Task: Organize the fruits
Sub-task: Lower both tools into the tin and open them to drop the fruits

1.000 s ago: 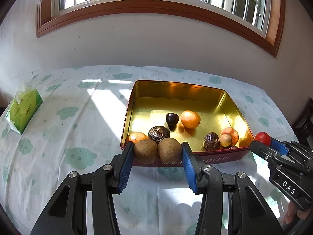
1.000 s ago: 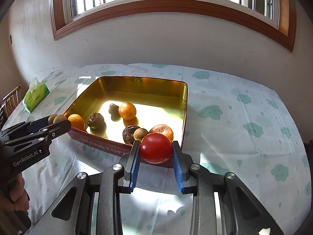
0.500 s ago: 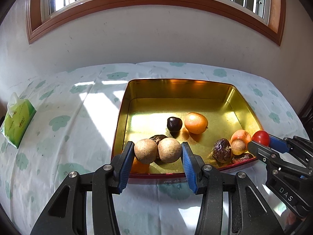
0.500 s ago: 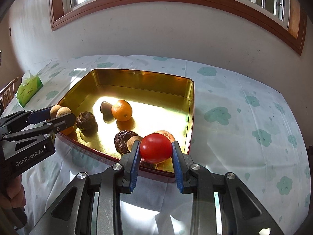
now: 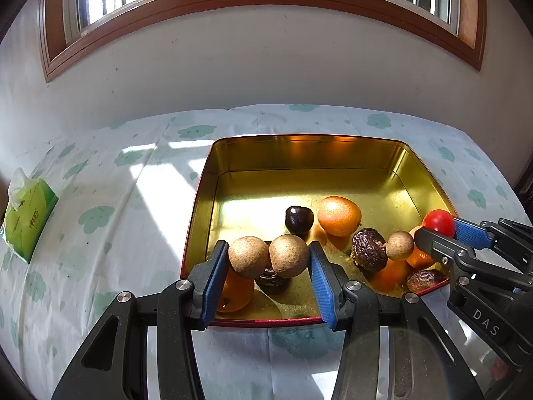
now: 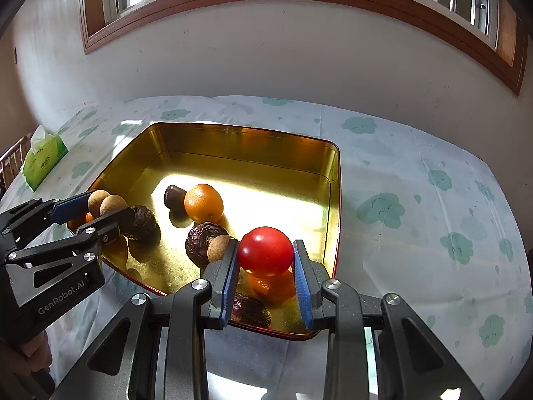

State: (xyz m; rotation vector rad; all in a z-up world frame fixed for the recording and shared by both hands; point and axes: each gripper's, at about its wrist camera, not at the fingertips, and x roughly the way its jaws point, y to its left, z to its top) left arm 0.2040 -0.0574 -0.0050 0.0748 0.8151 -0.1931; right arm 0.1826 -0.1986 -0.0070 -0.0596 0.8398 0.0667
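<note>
My left gripper [image 5: 268,257] is shut on two tan round fruits [image 5: 289,255] side by side, held over the near left part of a gold tin [image 5: 309,153] with red outer walls. My right gripper [image 6: 265,251] is shut on a red tomato [image 6: 265,250] above the tin's near right corner [image 6: 333,220]. Inside the tin lie an orange [image 5: 339,216], a dark plum-like fruit [image 5: 299,219], wrinkled brown fruits [image 5: 369,249], a small tan fruit [image 5: 399,245] and more oranges partly hidden under the grippers. The right gripper [image 5: 443,230] also shows at the left wrist view's right edge.
A green tissue pack [image 5: 28,215] lies at the table's far left. The table wears a white cloth with green cloud prints [image 6: 433,200]. A white wall and wooden window frame stand behind. A hand [image 6: 30,356] holds the left gripper's handle.
Both grippers moved forward and slightly down, from before the tin's near wall to over its inside. Each still holds its fruit.
</note>
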